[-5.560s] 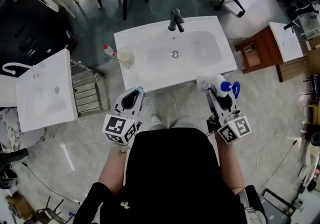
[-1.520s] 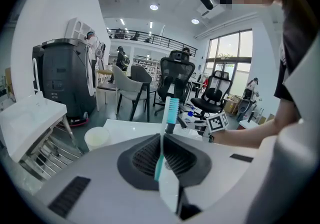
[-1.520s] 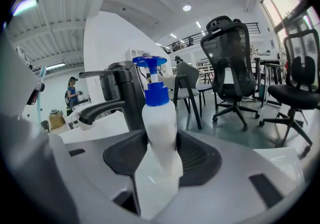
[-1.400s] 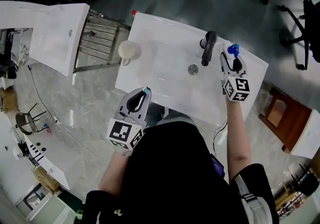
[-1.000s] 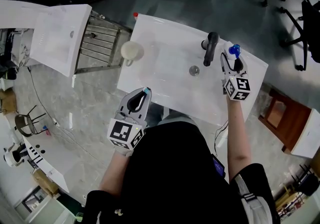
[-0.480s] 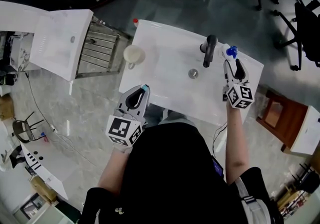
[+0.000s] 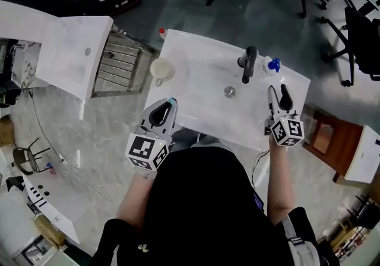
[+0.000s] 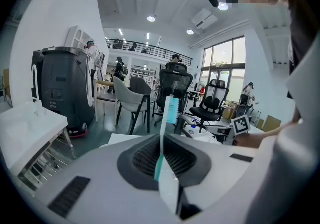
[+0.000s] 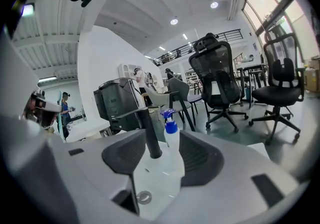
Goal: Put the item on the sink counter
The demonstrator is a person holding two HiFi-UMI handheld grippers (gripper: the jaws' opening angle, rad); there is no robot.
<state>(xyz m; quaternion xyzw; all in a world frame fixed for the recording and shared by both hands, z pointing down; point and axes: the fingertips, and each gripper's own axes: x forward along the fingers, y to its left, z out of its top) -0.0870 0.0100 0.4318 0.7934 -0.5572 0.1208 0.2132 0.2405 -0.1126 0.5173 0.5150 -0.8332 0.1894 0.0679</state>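
A white spray bottle with a blue trigger head (image 7: 272, 65) (image 9: 171, 140) stands upright on the white sink counter (image 7: 196, 86), just right of the black faucet (image 7: 249, 63) (image 9: 149, 135). My right gripper (image 7: 278, 90) (image 9: 165, 157) is open and empty a little short of the bottle, with its jaws on either side of the line to it. My left gripper (image 7: 167, 105) (image 8: 162, 150) hovers at the sink's front left edge. It is shut on a white toothbrush with teal bristles (image 8: 169, 113) that points forward.
A cream cup (image 7: 161, 69) sits on the counter's left end, with a small red-capped bottle (image 7: 161, 32) behind it. A second white basin (image 7: 74, 51) and a metal rack (image 7: 119, 66) stand to the left. Office chairs and a wooden stand (image 7: 326, 134) lie behind and to the right.
My right gripper carried the spray bottle to the spot beside the faucet, let go of it and drew back toward the person. The left gripper still holds the toothbrush in the same place.
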